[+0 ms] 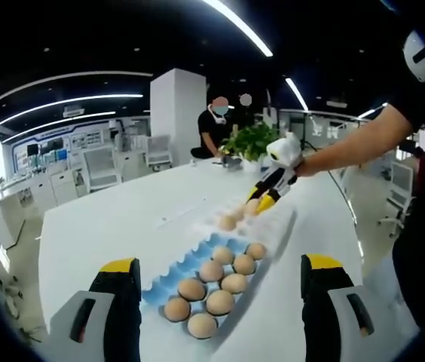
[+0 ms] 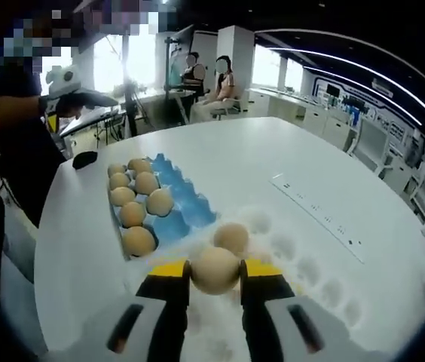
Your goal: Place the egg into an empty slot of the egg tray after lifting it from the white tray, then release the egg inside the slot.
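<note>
My right gripper is shut on a tan egg, held over the white tray. Just beyond it, a second egg rests in that tray. The blue egg tray lies to the left with several eggs along its far side and empty slots nearer the white tray. In the left gripper view, my left gripper stands open above the blue egg tray. Further off, the right gripper grips the egg at the white tray.
Both trays sit on a large white table. A recessed socket strip runs along it past the white tray. A potted plant stands at the far end, where people sit. Office chairs ring the table.
</note>
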A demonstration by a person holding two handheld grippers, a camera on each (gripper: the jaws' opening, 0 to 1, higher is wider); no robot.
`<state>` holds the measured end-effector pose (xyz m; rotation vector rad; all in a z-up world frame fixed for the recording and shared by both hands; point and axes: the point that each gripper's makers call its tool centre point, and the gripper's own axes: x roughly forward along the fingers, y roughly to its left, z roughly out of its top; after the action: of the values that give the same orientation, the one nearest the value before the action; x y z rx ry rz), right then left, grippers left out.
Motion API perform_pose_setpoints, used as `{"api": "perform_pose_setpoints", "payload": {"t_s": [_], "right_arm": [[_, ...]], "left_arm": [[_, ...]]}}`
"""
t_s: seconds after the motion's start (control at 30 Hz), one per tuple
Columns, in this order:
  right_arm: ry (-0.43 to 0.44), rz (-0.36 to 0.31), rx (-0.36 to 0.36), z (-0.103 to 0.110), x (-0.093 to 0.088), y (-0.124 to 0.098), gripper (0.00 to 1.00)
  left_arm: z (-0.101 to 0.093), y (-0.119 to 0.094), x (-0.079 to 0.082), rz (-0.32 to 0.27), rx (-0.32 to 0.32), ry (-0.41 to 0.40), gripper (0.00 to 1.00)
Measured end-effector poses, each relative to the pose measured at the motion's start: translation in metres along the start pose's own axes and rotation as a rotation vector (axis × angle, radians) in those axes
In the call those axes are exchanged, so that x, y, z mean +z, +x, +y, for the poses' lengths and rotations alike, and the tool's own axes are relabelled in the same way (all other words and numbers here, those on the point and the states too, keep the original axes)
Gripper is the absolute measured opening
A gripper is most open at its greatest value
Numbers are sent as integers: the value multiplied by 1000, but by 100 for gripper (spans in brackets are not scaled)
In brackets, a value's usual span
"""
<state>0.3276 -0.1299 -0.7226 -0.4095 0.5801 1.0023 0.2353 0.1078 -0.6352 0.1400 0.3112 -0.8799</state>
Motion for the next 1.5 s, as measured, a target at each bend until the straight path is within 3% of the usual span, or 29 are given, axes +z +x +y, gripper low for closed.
{"api": "perform_pose_setpoints", "payload": {"t_s": [0.5, 1.03, 1.43, 1.5], "right_arm": [[-46, 8, 81, 36, 23, 47, 27], [-51, 74, 118, 49, 13, 79, 27], [-74, 93, 126, 50, 10, 85, 28], [-45, 102, 128, 49, 7, 84, 28]], "left_arm": [[2, -11, -4, 2, 8, -4, 90], [10, -32, -11, 7, 47, -15, 90], [12, -39, -13, 11, 62, -24, 90], [12, -39, -13, 12, 62, -23, 90]]}}
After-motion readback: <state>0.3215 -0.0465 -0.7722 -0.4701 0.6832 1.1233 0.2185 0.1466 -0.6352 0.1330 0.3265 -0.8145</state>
